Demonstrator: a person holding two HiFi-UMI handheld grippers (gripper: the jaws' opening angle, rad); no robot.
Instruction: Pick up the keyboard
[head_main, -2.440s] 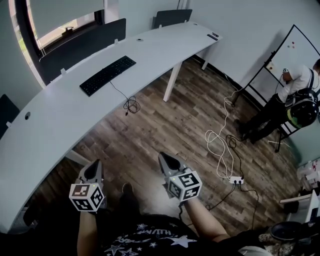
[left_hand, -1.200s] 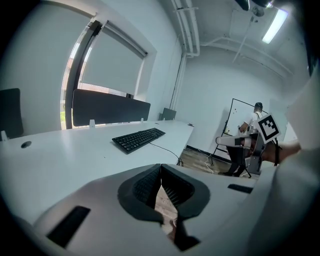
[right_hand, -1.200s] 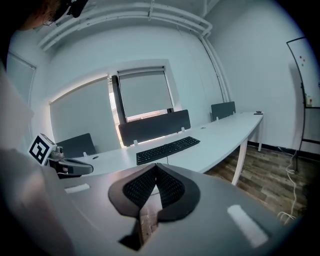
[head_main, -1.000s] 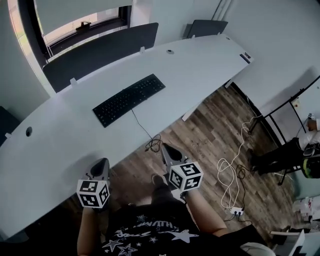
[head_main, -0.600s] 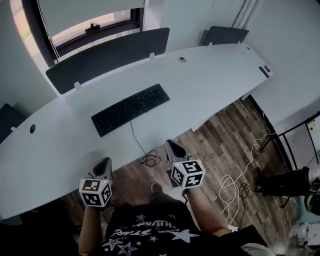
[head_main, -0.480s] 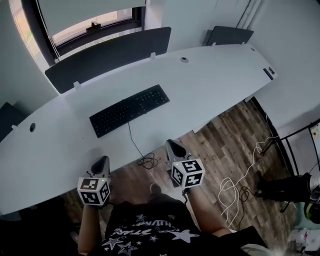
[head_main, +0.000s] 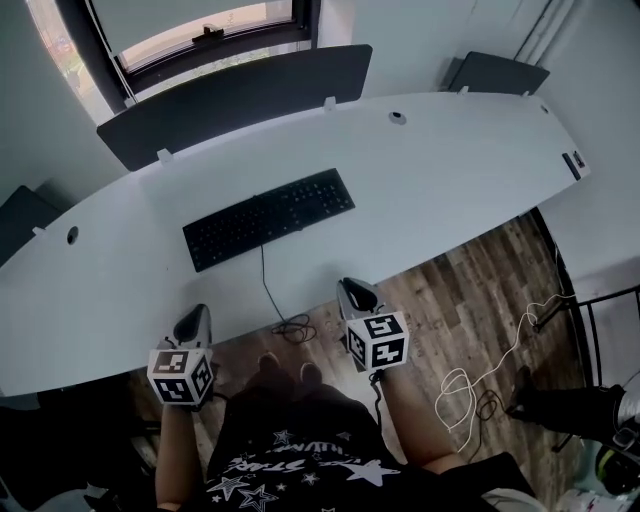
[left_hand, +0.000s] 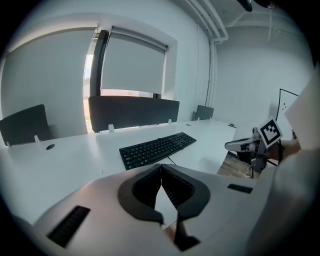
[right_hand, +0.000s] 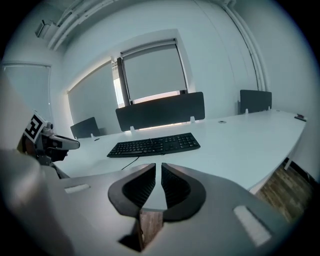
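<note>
A black keyboard (head_main: 268, 218) lies flat on the long curved white desk (head_main: 450, 170), roughly at its middle; its cable (head_main: 270, 295) runs over the front edge and hangs in a tangle. It also shows ahead in the left gripper view as the keyboard (left_hand: 157, 148) and in the right gripper view as the keyboard (right_hand: 154, 144). My left gripper (head_main: 196, 318) is at the desk's near edge, shut and empty. My right gripper (head_main: 357, 292) is just short of the desk's front edge, right of the cable, shut and empty. Both point toward the keyboard, well short of it.
Dark divider panels (head_main: 240, 100) stand along the desk's far edge under a window. Cable grommets (head_main: 398, 117) sit in the desktop. A white cord (head_main: 500, 355) loops over the wooden floor at right. A person's leg (head_main: 570, 412) shows at far right.
I have walked up to the desk: the keyboard and desk have come nearer, and both grippers have advanced to the desk's near edge. Neither gripper has taken hold of anything.
</note>
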